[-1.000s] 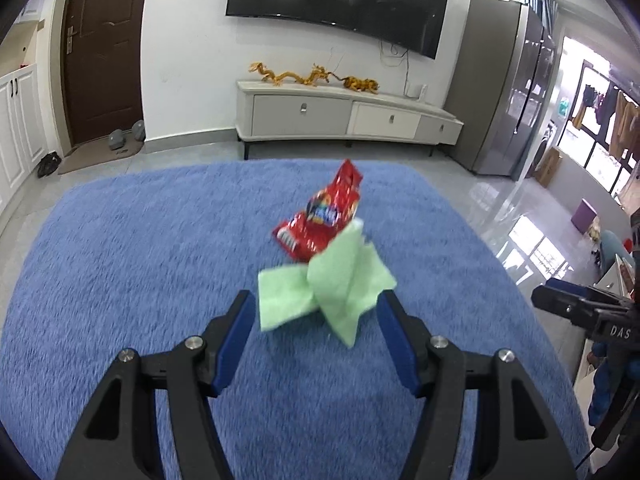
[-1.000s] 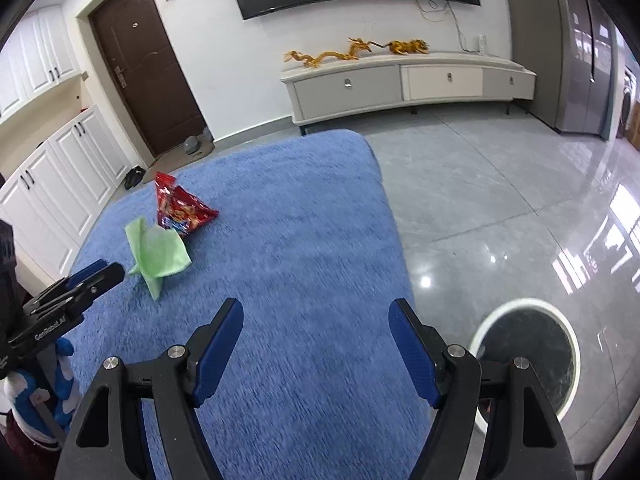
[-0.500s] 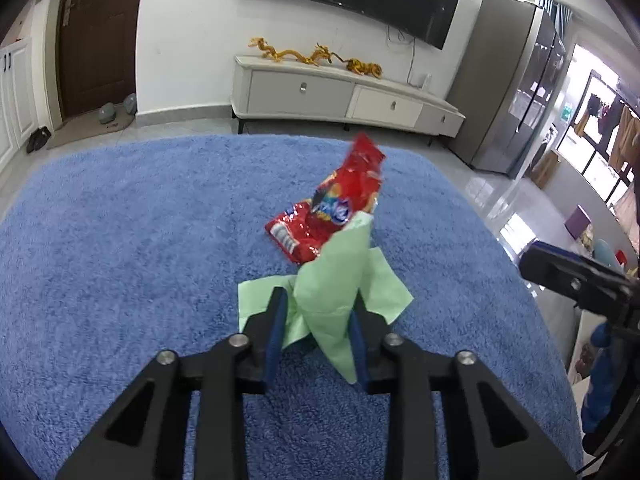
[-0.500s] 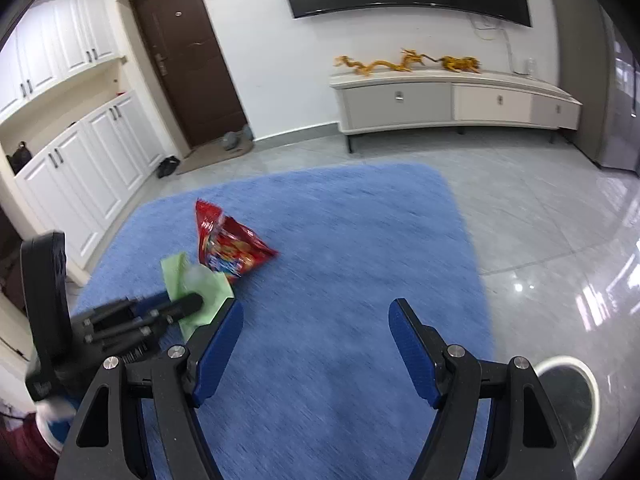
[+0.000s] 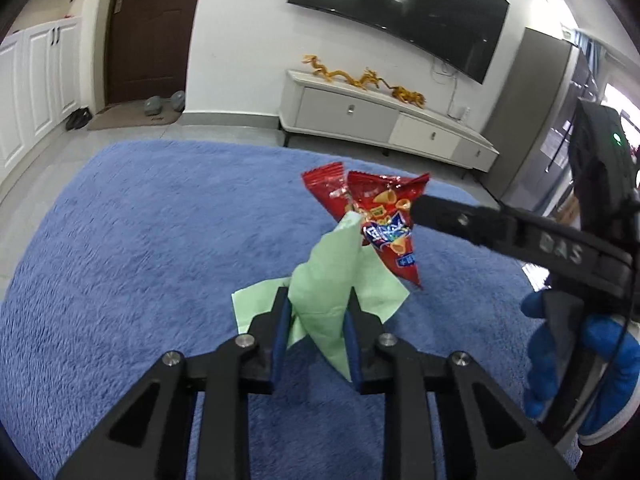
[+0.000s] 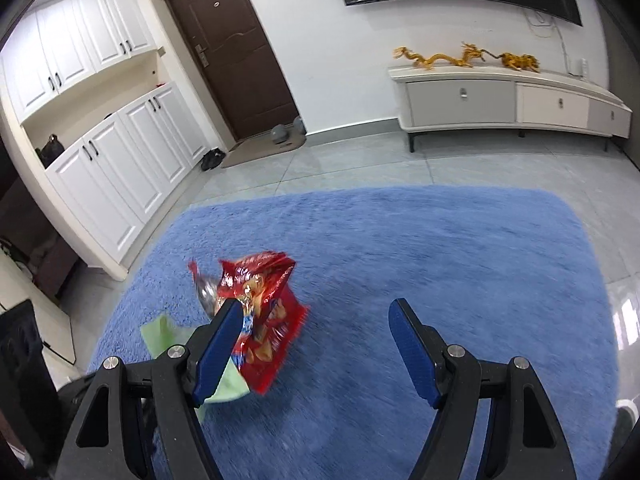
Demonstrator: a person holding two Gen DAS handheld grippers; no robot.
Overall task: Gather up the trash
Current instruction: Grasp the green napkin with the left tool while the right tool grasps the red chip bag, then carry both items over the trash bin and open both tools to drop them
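Note:
My left gripper is shut on a crumpled light green paper napkin on the blue rug. A red snack bag lies just behind the napkin, crumpled and partly upright. In the right wrist view the red snack bag sits in front of my open right gripper, close to its left finger. The green napkin shows to the left, partly hidden by that finger. One finger of the right gripper reaches in from the right in the left wrist view, next to the bag.
A white TV cabinet with gold dragon figures stands against the far wall under a TV. A brown door and white cupboards are to the left. Grey tile floor surrounds the rug.
My left gripper closed on the green napkin. My right gripper swung left across the rug and came up to the red snack bag, still open.

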